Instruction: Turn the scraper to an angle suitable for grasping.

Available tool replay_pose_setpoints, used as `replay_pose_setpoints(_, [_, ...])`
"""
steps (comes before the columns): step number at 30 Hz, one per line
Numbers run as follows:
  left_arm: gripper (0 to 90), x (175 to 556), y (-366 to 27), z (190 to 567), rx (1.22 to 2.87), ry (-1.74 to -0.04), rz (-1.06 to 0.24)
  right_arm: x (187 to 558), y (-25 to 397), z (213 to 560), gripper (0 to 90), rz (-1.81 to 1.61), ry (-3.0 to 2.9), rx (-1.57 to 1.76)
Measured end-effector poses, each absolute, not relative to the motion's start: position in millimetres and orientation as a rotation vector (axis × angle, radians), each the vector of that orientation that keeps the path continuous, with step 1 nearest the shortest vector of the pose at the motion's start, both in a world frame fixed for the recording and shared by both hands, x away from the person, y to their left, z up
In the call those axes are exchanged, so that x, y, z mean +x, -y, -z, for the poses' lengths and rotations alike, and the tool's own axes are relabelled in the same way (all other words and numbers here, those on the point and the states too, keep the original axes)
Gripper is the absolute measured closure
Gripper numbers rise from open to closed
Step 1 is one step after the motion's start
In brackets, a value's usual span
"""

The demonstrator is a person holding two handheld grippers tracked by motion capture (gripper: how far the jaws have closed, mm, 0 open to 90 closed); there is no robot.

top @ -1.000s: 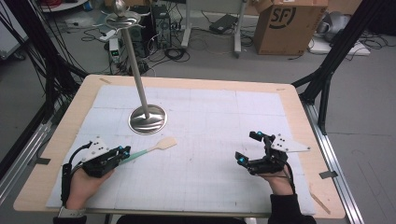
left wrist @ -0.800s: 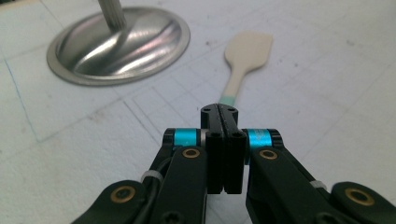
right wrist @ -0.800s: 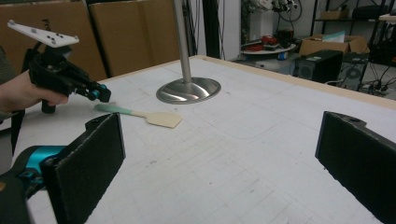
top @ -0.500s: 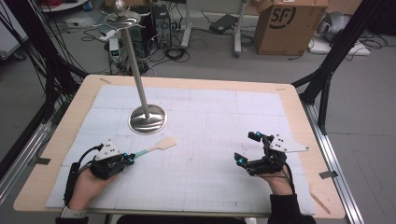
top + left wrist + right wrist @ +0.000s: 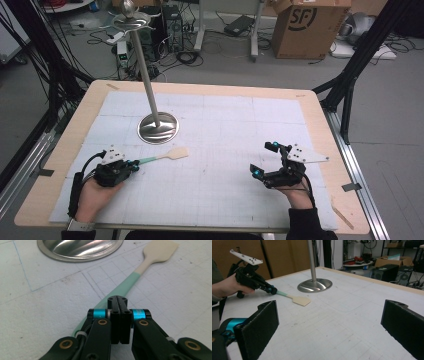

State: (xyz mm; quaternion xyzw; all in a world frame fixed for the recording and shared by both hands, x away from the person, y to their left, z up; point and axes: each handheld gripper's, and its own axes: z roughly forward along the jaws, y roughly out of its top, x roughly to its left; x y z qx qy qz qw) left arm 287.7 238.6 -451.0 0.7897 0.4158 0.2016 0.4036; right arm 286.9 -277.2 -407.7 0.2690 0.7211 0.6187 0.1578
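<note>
Your left gripper (image 5: 131,164) has drawn back toward you, jaws clamped on the spatula (image 5: 165,156). Your right gripper (image 5: 264,160) hangs wide open, empty, above the counter (image 5: 210,90).

One spatula (image 5: 165,156); one stand (image 5: 158,127)

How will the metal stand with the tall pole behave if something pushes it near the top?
The stand may tip: its pole is tall and thin over a small round base. It already seems to lean. The polished steel looks heavy, and probably slippery.
</note>
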Motion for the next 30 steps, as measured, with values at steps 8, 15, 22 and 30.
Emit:
replay_pose_setpoints(8, [89.6, 289.1, -222.3, 433.7, 1.893, -0.991, -0.463, 287.1, 279.4, 406.2, 0.6, -1.792, -2.044, 0.775])
replay_pose_setpoints(15, [89.7, 314.7, -201.2, 434.4, 1.88, -1.029, -0.42, 287.4, 281.1, 405.4, 0.6, -1.803, -2.029, 0.782])
replay_pose_setpoints(22, [89.7, 331.6, -185.8, 438.7, 1.911, -1.043, -0.386, 288.4, 278.2, 402.9, 0.6, -1.822, -2.029, 0.764])
replay_pose_setpoints(30, [89.7, 347.3, -176.0, 445.7, 1.918, -1.071, -0.358, 288.3, 278.6, 401.9, 0.6, -1.835, -2.024, 0.765])
